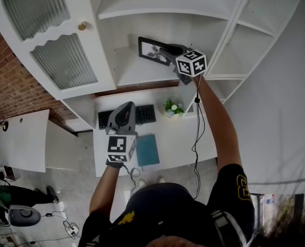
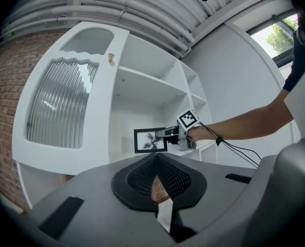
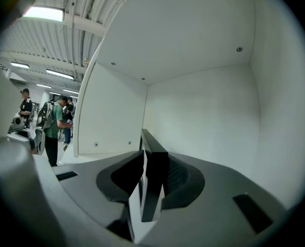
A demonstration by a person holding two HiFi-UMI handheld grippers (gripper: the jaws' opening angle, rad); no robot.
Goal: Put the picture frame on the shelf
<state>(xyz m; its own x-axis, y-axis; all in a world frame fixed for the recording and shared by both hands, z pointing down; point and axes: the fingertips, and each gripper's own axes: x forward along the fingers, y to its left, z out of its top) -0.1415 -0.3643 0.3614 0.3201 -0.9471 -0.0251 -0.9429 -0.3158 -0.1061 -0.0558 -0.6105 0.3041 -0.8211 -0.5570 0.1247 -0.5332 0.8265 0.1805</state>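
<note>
A: While the frame (image 1: 151,50) stands on the shelf (image 1: 134,73), do we grip it?
B: No, our right gripper (image 3: 151,164) jaws are loose around its edge. Our left gripper (image 2: 156,162) is closed, empty.

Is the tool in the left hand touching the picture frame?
Apart. The head view shows the left tool over the desk, with the picture frame far from it, up in the shelf.
</note>
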